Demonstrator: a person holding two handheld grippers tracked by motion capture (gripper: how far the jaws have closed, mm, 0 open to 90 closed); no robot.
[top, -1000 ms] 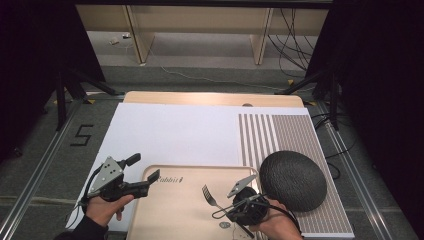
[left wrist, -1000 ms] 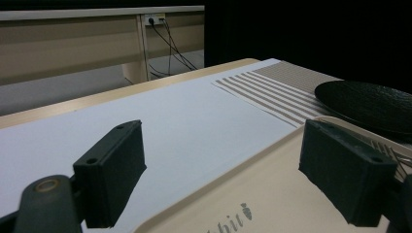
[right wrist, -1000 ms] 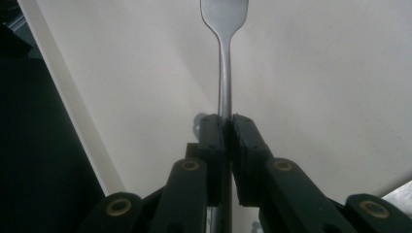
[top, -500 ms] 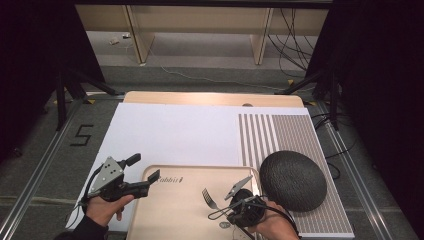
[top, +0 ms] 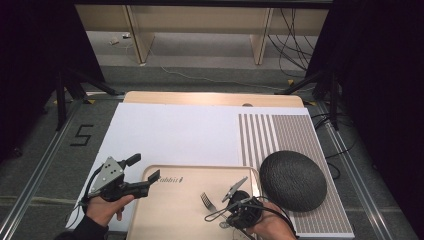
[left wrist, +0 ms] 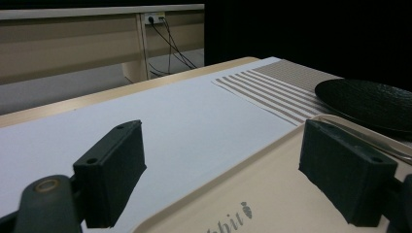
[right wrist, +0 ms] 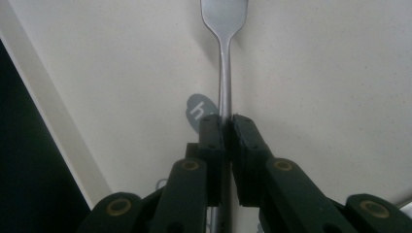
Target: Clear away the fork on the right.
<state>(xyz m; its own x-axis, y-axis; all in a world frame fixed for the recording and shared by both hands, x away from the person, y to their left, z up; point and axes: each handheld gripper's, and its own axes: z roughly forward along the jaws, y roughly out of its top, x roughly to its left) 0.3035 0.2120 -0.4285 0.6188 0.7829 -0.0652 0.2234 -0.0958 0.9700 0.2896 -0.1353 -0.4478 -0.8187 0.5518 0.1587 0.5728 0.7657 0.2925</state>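
Looking down from the high view, I see my right gripper [top: 227, 207] low over the beige tray [top: 165, 220], pinching a fork [top: 210, 202] whose prongs point away from me, with the dark round plate [top: 292, 179] just beside it on the striped mat [top: 280, 132]. My left gripper [top: 137, 172] hangs at the tray's left edge, jaws spread. From the left gripper view, both black pads [left wrist: 114, 177] stand wide apart with nothing between them, the tray's corner beneath and the plate beyond. From the right gripper view, the jaws are clamped tight on the fork's handle [right wrist: 224, 92], which lies along the tray.
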